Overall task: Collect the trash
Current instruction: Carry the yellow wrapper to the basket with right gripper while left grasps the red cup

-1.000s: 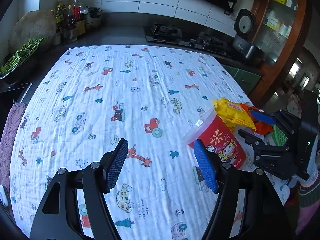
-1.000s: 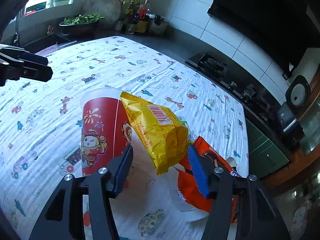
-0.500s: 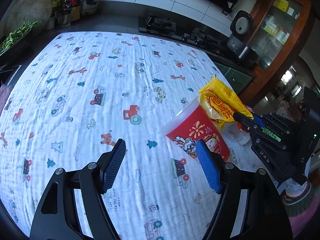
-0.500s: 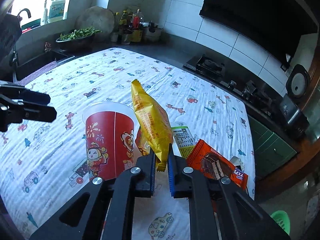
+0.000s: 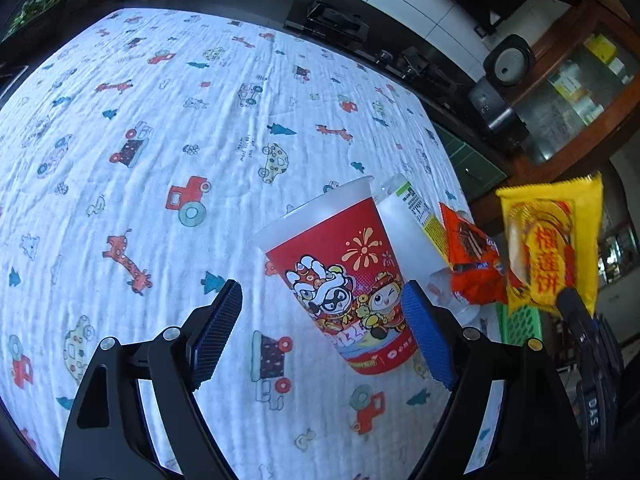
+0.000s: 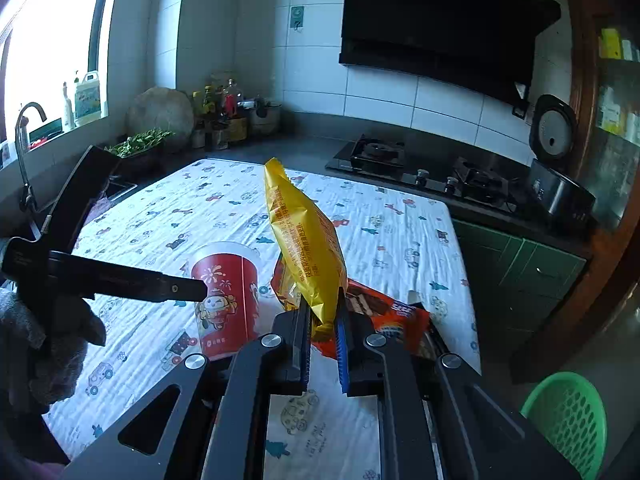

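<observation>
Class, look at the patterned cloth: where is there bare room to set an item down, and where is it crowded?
Free: the wide cloth left of and beyond the red cup, up to the stove side. Crowded: the right corner, where cup, white bottle and orange wrapper cluster. The right tool holds the yellow packet above them; the left tool hangs open beside the cup.

red cup (image 5: 352, 276) x1 | yellow snack packet (image 6: 308, 248) x1 | orange wrapper (image 5: 472, 256) x1 | white bottle (image 5: 408, 220) x1 | green basket (image 6: 568, 420) x1 | grippers x2
</observation>
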`<state>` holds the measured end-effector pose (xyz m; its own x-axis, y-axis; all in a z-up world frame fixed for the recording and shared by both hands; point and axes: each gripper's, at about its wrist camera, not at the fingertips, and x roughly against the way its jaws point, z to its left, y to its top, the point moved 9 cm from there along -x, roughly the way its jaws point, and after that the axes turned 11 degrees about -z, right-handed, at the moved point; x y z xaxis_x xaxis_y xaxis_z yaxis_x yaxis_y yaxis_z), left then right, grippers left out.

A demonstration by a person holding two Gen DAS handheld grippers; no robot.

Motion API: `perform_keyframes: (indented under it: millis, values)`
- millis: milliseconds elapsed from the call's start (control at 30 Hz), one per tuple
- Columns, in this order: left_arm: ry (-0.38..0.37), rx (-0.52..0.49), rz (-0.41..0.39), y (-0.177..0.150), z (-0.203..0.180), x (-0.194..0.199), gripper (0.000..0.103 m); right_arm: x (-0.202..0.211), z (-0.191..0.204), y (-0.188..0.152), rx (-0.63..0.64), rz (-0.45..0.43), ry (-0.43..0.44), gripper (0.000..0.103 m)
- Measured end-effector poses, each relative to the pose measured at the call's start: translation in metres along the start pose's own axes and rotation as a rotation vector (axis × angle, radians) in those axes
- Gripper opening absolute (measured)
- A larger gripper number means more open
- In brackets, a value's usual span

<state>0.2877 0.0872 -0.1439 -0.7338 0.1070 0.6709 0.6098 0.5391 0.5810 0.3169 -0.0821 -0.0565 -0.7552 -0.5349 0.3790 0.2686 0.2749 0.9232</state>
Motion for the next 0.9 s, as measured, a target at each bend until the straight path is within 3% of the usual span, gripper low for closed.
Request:
perform_keyframes:
  millis: [267,767,900]
  values:
    - [0.023,0.111,-0.011,0.006,-0.011,-0.028,0.084,0.048,-0.047,-0.016,-0.07,-0.032,-0.085,0.01]
    - [0.096,0.16,0.014,-0.002,-0.015,-0.067,0.084,0.1,-0.126,-0.062,-0.19,-0.018,-0.264,0.01]
    - [0.063,0.159,0.006,-0.003,-0.018,-0.066,0.076,0.106,-0.148,-0.075,-0.22,-0.001,-0.304,0.011]
